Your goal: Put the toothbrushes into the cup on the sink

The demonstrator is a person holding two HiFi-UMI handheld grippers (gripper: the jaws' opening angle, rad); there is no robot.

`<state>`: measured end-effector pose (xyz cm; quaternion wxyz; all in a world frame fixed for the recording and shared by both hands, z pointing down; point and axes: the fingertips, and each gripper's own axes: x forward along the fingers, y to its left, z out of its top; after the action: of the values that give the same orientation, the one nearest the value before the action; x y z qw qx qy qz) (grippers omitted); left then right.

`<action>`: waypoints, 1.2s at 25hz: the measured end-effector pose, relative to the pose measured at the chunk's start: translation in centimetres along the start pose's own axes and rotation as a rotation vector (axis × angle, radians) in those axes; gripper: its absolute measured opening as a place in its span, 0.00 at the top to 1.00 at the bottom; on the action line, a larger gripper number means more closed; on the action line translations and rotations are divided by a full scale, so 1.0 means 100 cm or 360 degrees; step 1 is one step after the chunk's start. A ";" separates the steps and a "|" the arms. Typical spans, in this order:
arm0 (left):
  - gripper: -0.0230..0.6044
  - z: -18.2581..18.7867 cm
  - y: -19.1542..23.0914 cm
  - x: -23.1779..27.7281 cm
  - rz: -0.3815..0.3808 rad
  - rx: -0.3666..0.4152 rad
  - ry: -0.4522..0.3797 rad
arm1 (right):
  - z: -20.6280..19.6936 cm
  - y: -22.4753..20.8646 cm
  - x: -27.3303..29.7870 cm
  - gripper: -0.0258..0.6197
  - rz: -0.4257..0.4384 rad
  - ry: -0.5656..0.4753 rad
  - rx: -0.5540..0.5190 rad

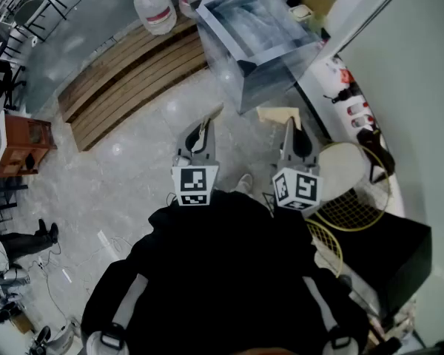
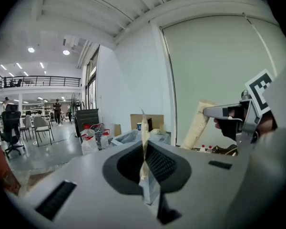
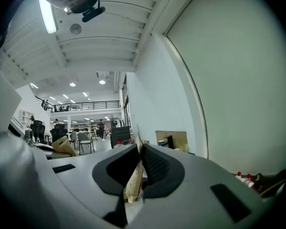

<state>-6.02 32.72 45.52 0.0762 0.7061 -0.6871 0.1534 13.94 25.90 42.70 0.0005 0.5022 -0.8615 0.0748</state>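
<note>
No toothbrush, cup or sink shows in any view. In the head view I hold both grippers out in front of my dark top, above a grey floor. My left gripper [image 1: 203,124] has its jaws closed together with nothing between them; in the left gripper view its tan-taped tips [image 2: 144,137] meet in a thin line. My right gripper [image 1: 289,124] stands level beside it, to the right. Its jaws [image 3: 136,168] also look closed, with nothing held. The right gripper [image 2: 229,112] appears at the right edge of the left gripper view.
A large clear tank [image 1: 255,39] stands ahead, with wooden planks [image 1: 129,76] and water jugs [image 1: 155,9] to its left. Rackets [image 1: 351,198] and a black box [image 1: 399,257] lie by the white wall at right. A brown cabinet [image 1: 22,143] is far left.
</note>
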 end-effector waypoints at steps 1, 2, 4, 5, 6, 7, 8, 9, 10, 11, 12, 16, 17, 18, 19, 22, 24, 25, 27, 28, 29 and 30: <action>0.95 -0.001 0.001 0.000 0.0001 -0.0002 0.0005 | 0.000 0.000 0.000 0.91 -0.0004 0.0006 -0.0004; 0.95 -0.002 0.001 0.000 0.0003 -0.0003 0.0008 | -0.001 0.000 -0.001 0.91 -0.0007 0.0010 -0.0007; 0.95 -0.003 0.001 0.000 0.0006 -0.0007 0.0012 | -0.001 0.001 -0.001 0.91 -0.0004 0.0016 -0.0011; 0.95 -0.004 0.001 0.000 0.0008 -0.0010 0.0014 | -0.002 0.001 -0.002 0.91 0.0000 0.0018 -0.0012; 0.95 -0.004 0.001 -0.001 0.0009 -0.0014 0.0015 | -0.002 0.002 -0.002 0.91 0.0005 0.0021 -0.0013; 0.95 -0.004 0.000 -0.001 0.0008 -0.0016 0.0016 | -0.002 0.003 -0.002 0.91 0.0009 0.0024 -0.0013; 0.95 -0.004 0.000 -0.001 0.0007 -0.0017 0.0016 | -0.002 0.003 -0.003 0.91 0.0013 0.0027 -0.0013; 0.95 -0.004 -0.001 -0.002 0.0006 -0.0017 0.0016 | -0.002 0.003 -0.003 0.91 0.0017 0.0029 -0.0013; 0.95 -0.004 -0.002 -0.002 0.0006 -0.0016 0.0017 | -0.002 0.003 -0.004 0.91 0.0023 0.0031 -0.0010; 0.95 -0.004 -0.003 -0.002 0.0007 -0.0015 0.0018 | -0.003 0.002 -0.004 0.91 0.0030 0.0032 -0.0003; 0.95 -0.004 -0.004 -0.002 0.0010 -0.0014 0.0019 | -0.004 0.001 -0.004 0.91 0.0038 0.0033 0.0004; 0.95 -0.002 -0.007 0.000 0.0033 -0.0009 0.0006 | -0.002 -0.003 -0.002 0.91 0.0078 0.0013 0.0034; 0.95 -0.001 -0.008 0.001 0.0038 -0.0009 -0.0001 | -0.001 -0.005 -0.002 0.91 0.0088 0.0004 0.0038; 0.95 0.000 -0.010 0.001 0.0043 -0.0009 -0.0009 | 0.000 -0.006 -0.002 0.91 0.0096 -0.0006 0.0034; 0.95 0.000 -0.012 0.002 0.0047 -0.0006 -0.0015 | 0.001 -0.009 -0.001 0.91 0.0100 -0.0014 0.0027; 0.95 0.002 -0.018 0.004 0.0054 0.0017 -0.0016 | 0.003 -0.017 -0.001 0.91 0.0093 -0.0030 0.0030; 0.95 0.001 -0.022 0.003 0.0052 0.0024 -0.0011 | 0.002 -0.020 -0.002 0.91 0.0089 -0.0034 0.0046; 0.95 -0.001 -0.024 0.004 0.0050 0.0025 -0.0006 | -0.001 -0.022 -0.003 0.91 0.0090 -0.0029 0.0052; 0.95 -0.005 -0.029 0.008 0.0042 0.0020 0.0002 | -0.007 -0.025 -0.002 0.91 0.0090 -0.0012 0.0051; 0.95 -0.006 -0.030 0.012 0.0037 0.0018 0.0003 | -0.009 -0.027 0.001 0.91 0.0095 -0.0005 0.0045; 0.95 -0.007 -0.031 0.017 0.0032 0.0015 0.0005 | -0.010 -0.027 0.004 0.91 0.0102 0.0003 0.0036; 0.95 -0.008 -0.031 0.021 0.0026 0.0010 0.0008 | -0.012 -0.027 0.007 0.91 0.0111 0.0012 0.0027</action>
<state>-3.00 31.08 47.29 0.0745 0.7002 -0.6922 0.1579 15.82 24.10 44.29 -0.0031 0.4716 -0.8778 0.0840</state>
